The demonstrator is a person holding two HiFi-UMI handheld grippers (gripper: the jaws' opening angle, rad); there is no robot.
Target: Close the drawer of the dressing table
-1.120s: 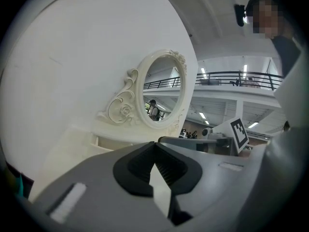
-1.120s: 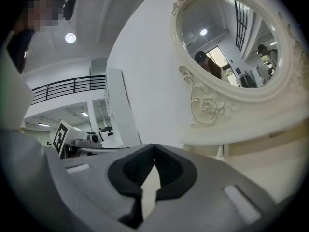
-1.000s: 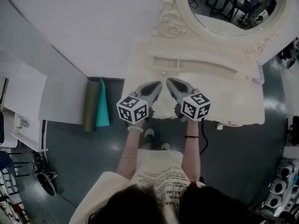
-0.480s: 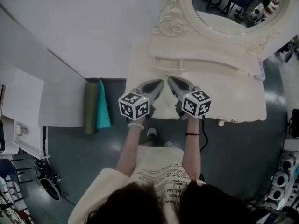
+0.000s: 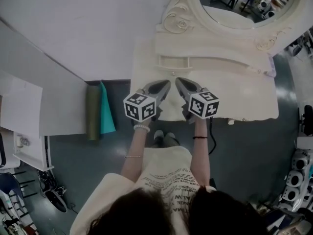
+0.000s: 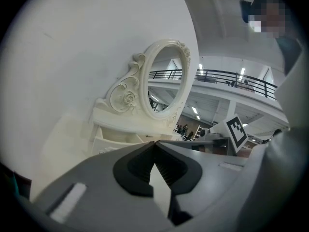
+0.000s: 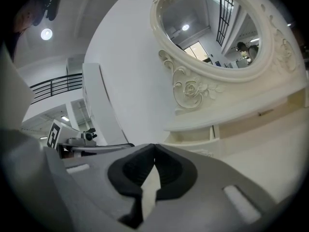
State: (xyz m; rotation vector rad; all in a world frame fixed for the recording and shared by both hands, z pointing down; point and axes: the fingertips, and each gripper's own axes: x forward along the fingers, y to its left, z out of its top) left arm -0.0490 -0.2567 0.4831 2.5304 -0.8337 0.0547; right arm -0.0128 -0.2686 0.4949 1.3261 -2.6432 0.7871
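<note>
**Staged room corner inside a large lab or workshop hall.** An ornate cream dressing table [image 5: 244,97] with an oval mirror [image 5: 234,9] stood against a bare white partition wall [image 5: 88,23]. Beyond that wall's edge, the left gripper view showed an upper gallery with a dark railing [image 6: 227,76] and ceiling strip lights [image 6: 195,111]. The floor [image 5: 98,170] was dark grey and glossy, as in an industrial building. Two rolled mats [image 5: 94,111] were beside the partition. Pale equipment [image 5: 293,192] crowded the head view's right edge. In the right gripper view the mirror reflected a high ceiling with lamps.
</note>
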